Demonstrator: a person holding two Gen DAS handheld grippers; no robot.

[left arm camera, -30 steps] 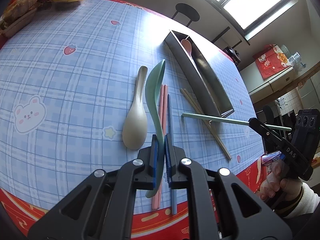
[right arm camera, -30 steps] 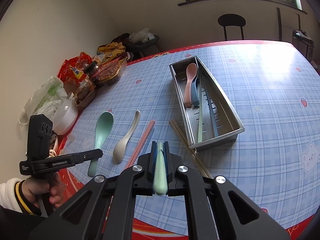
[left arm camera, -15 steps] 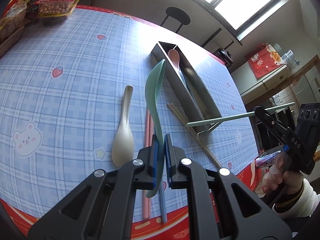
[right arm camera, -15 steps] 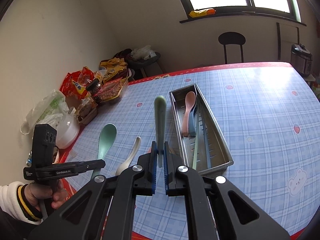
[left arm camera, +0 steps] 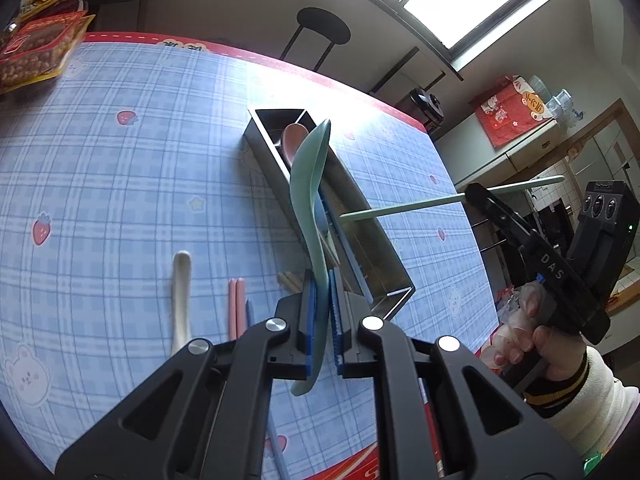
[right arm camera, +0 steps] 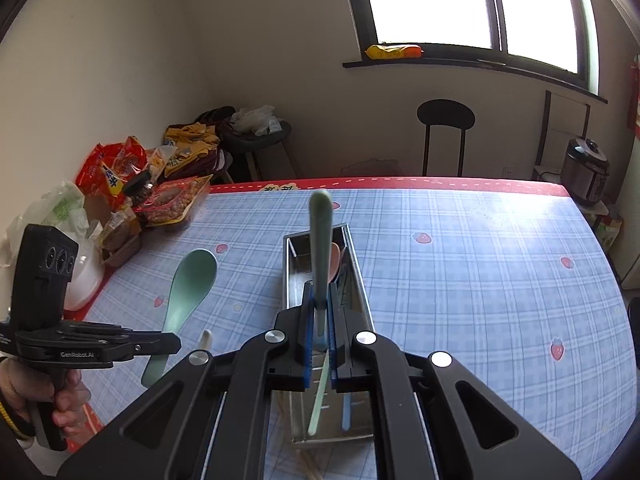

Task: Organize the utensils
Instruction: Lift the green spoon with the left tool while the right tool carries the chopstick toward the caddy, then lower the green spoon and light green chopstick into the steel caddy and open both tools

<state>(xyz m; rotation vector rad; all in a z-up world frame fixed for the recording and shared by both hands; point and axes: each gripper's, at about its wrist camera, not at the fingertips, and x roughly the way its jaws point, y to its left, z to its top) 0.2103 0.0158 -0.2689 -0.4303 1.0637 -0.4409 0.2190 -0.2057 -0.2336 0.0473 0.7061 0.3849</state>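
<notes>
My left gripper (left arm camera: 322,308) is shut on the handle of a green spoon (left arm camera: 310,184), which hangs in the air with its bowl over the long steel tray (left arm camera: 394,300). My right gripper (right arm camera: 320,314) is shut on a green chopstick (right arm camera: 321,236) that points up over the tray (right arm camera: 286,276). A pink spoon (right arm camera: 335,264), a green chopstick (right arm camera: 318,400) and a blue chopstick (right arm camera: 346,408) lie in the tray. On the cloth left of the tray lie a white spoon (left arm camera: 180,300), pink chopsticks (left arm camera: 236,308) and wooden chopsticks (left arm camera: 290,280).
Snack bags (right arm camera: 172,200) and a white bowl (right arm camera: 86,280) crowd the table's far left corner. A black stool (right arm camera: 445,120) stands beyond the far edge and a rice cooker (right arm camera: 586,172) at the right. A hand (left arm camera: 528,336) holds the right gripper.
Both grippers have risen and moved towards the tray. The green spoon now hangs over the tray instead of beside the white spoon. The green chopstick has tipped up over the tray.
</notes>
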